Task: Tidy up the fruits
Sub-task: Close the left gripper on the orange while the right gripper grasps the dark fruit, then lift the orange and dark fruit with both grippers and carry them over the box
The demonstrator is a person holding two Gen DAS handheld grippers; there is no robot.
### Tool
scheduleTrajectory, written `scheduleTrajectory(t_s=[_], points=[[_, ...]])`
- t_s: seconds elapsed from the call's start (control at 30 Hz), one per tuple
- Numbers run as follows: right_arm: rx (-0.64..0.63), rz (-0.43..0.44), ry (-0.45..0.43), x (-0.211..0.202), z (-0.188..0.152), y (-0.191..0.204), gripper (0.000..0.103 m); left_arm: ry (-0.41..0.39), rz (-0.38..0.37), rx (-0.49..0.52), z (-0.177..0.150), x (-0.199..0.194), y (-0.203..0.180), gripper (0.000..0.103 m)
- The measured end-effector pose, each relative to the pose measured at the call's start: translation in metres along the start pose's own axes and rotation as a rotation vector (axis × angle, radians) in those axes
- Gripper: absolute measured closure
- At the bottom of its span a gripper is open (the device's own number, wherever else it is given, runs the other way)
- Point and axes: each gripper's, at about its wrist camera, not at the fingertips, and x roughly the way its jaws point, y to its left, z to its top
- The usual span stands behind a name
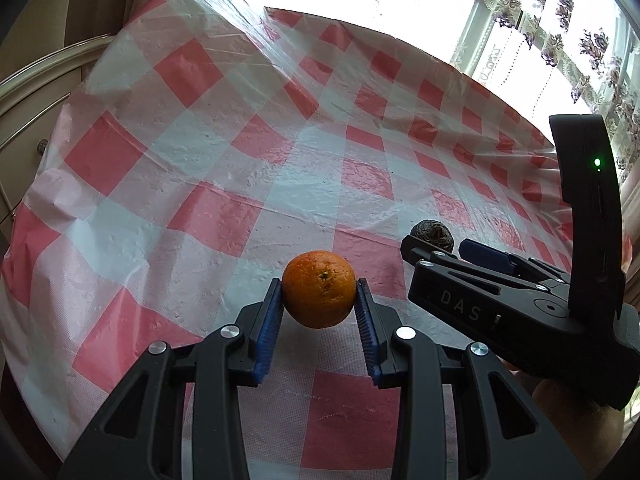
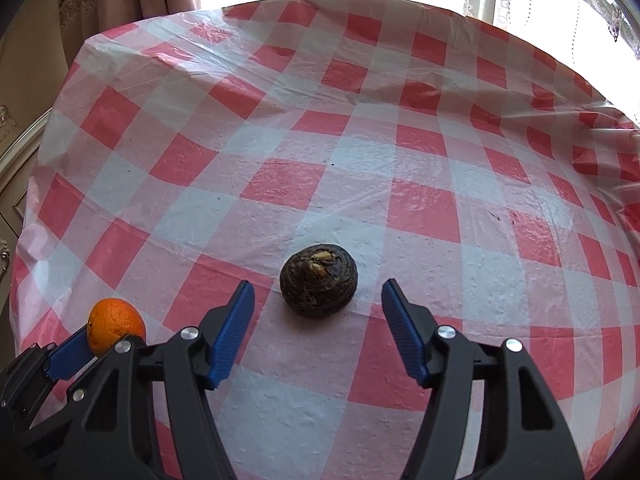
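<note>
My left gripper (image 1: 319, 289) is shut on an orange (image 1: 319, 288), its blue pads pressing both sides, just above the checked tablecloth. The orange also shows at the lower left of the right wrist view (image 2: 115, 324). A dark brown, round, rough-skinned fruit (image 2: 318, 278) lies on the cloth; my right gripper (image 2: 318, 290) is open and empty, its fingers either side of it and a little short of it, not touching. In the left wrist view the right gripper (image 1: 440, 252) sits to the right, partly hiding the dark fruit (image 1: 431, 235).
A red-and-white checked plastic tablecloth (image 2: 360, 152) covers the round table, wrinkled toward the far edge. A bright window with patterned curtains (image 1: 560, 24) is behind. A cream cabinet (image 1: 36, 92) stands at the left beyond the table edge.
</note>
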Motion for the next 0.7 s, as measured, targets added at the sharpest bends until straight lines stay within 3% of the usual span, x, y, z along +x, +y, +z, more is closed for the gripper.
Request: scheduleTrajectory(t_s=[0.2, 0.7], points=[[0.005, 0.014, 0.015, 0.007, 0.003, 0.0, 0.062, 0.0, 0.004, 0.007, 0.001, 0.001, -0.001, 0.07], [0.027, 0.04, 0.024, -0.013, -0.019, -0.004, 0.063, -0.001, 0.006, 0.029, -0.002, 0.0, -0.008, 0.07]])
